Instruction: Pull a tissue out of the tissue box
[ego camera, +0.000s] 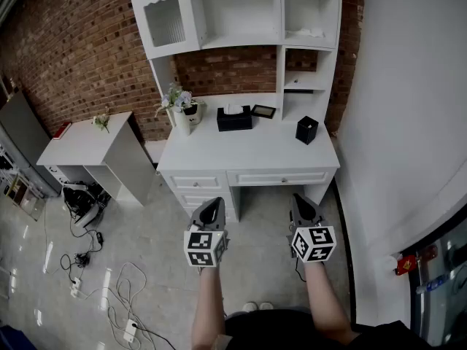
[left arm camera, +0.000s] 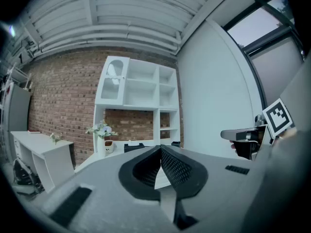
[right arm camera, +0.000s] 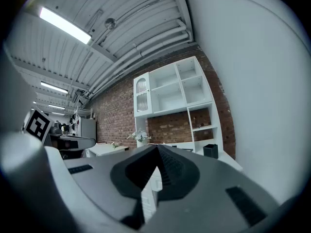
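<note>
Two items are held clenched and empty: left gripper (ego camera: 212, 206), right gripper (ego camera: 302, 204), well apart from desk (ego camera: 248, 153). Tissue box (ego camera: 234, 118) is set at its back edge, between vase (ego camera: 182, 115) and frame (ego camera: 263, 111).

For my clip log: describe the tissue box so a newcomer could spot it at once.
Find the white desk against the brick wall. Near its back edge, between the flower vase and a small picture frame, sits the tissue box. It is a low black box with white tissue poking from its top, unlike the plain black container farther right.
</note>
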